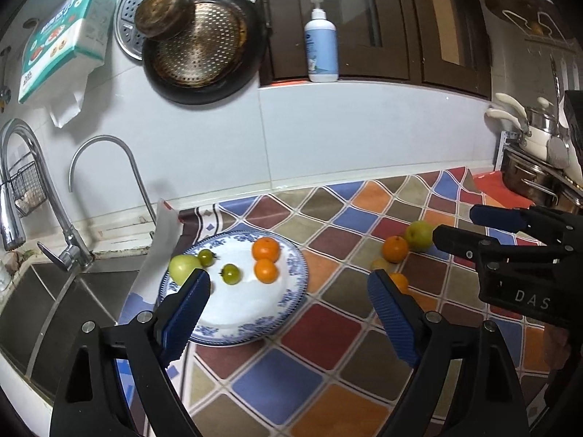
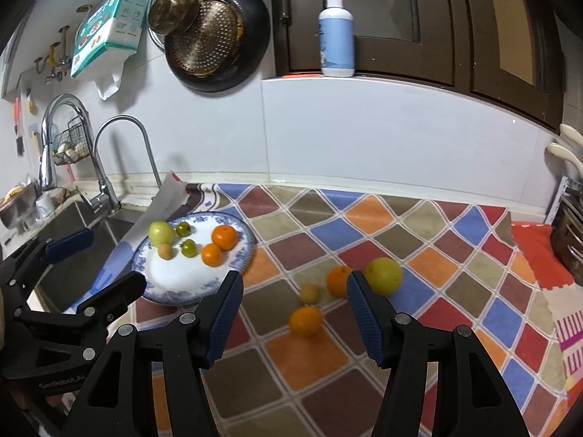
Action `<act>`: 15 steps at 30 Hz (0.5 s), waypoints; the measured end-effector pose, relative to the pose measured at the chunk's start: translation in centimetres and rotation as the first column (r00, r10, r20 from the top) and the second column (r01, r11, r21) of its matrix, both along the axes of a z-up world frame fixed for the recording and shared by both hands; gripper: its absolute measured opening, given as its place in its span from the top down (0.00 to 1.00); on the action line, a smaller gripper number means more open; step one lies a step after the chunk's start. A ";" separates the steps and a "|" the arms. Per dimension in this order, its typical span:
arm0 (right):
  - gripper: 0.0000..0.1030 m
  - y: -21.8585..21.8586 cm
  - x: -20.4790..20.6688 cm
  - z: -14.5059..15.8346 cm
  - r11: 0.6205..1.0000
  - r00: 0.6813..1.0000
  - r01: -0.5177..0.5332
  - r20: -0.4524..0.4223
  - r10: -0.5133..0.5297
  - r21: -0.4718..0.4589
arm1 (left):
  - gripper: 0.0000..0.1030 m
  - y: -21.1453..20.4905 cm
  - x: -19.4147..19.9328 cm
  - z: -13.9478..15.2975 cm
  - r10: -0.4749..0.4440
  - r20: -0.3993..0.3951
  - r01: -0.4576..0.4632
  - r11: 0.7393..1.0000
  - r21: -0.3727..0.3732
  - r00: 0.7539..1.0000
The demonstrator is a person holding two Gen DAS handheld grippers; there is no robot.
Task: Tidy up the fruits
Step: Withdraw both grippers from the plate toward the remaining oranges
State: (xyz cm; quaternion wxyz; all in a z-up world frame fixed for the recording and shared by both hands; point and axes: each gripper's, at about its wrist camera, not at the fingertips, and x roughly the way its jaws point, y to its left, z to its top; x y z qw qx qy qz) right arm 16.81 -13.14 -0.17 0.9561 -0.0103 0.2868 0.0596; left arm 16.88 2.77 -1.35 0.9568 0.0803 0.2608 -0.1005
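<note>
Right gripper [image 2: 294, 296] hangs nearest the lens, jaws spread wide w/ nothing between them, aimed at the loose fruit on the checkered mat [image 2: 382, 218]. Left gripper [image 1: 289, 293] is likewise released and empty, hovering over the near edge of the blue-and-white plate [image 2: 240, 258].

Plate already carries a green pear [image 2: 161, 233], two green tomatoes [image 2: 188, 247], two oranges [image 2: 224, 236] and a small tan fruit [image 2: 165, 251], kind unclear.

Still on the mat, right of the plate: nearest orange [image 2: 306, 321], small yellowish fruit [image 2: 309, 293] just behind it, another orange [image 2: 339, 281] touching or nearly touching the yellow-green apple [image 2: 384, 276], partly hidden behind the right gripper's finger.

Handling, as a guess: oranges look firm, light-to-moderate weight, round so they'll roll if nudged; peel gives decent friction vs ribbed pads [image 2: 226, 320]. Best hold is across the widest part, fingers either side, moderate squeeze. Apple is heavier, smooth skin, slipperier, so centre it well. Small yellowish one is prob. softest; gentle pinch only. Nearest orange stands apart from the rest, so it's the easy first pick. The far orange and apple pair sits tight, so a finger may bump one while closing on the other.
</note>
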 end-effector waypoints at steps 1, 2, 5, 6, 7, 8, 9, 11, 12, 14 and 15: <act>0.42 -0.4 -0.1 -0.1 1.000 1.000 -0.002 0.000 0.002 -0.007 | 0.14 -0.5 -0.1 -0.1 0.002 0.000 -0.002 1.000 0.004 1.000; 0.42 -0.8 -0.2 -0.1 1.000 1.000 -0.007 -0.002 0.007 -0.013 | 0.14 -1.0 -0.3 -0.2 0.003 0.001 -0.003 1.000 0.007 1.000; 0.42 -1.9 -0.2 -0.4 0.999 1.000 -0.024 -0.008 0.024 -0.036 | 0.14 -2.3 -0.6 -0.7 0.006 0.003 -0.006 1.000 0.021 1.000; 0.42 -2.3 -0.1 -0.6 0.998 0.999 -0.033 -0.011 0.033 -0.044 | 0.14 -2.8 -0.7 -0.9 0.005 0.002 -0.005 1.000 0.025 1.000; 0.42 -2.6 -0.1 -0.7 0.998 0.999 -0.040 -0.014 0.040 -0.051 | 0.14 -3.2 -0.7 -1.0 0.003 0.000 -0.003 1.000 0.028 1.000; 0.42 -2.9 0.0 -0.8 0.997 0.999 -0.048 -0.016 0.047 -0.059 | 0.14 -3.6 -0.7 -1.2 0.000 -0.003 0.000 1.000 0.030 1.000; 0.42 -3.2 0.0 -1.0 0.996 0.998 -0.056 -0.019 0.055 -0.068 | 0.14 -4.0 -0.8 -1.4 -0.001 -0.005 0.001 1.000 0.031 1.000; 0.42 -3.8 0.3 -1.3 0.994 0.997 -0.075 -0.027 0.073 -0.084 | 0.14 -5.0 -0.7 -1.9 -0.003 -0.009 0.003 0.999 0.036 1.000; 0.42 -4.2 0.5 -1.5 0.991 0.996 -0.090 -0.033 0.087 -0.095 | 0.14 -5.4 -0.6 -2.1 -0.003 -0.013 0.004 0.999 0.039 1.000; 0.42 -4.6 0.7 -1.8 0.988 0.994 -0.107 -0.038 0.103 -0.116 | 0.14 -6.3 -0.5 -2.5 -0.007 -0.021 0.007 0.999 0.044 1.000; 0.42 -4.8 0.9 -2.0 0.984 0.992 -0.123 -0.041 0.118 -0.130 | 0.14 -6.7 -0.3 -2.8 -0.007 -0.024 0.008 0.999 0.049 1.000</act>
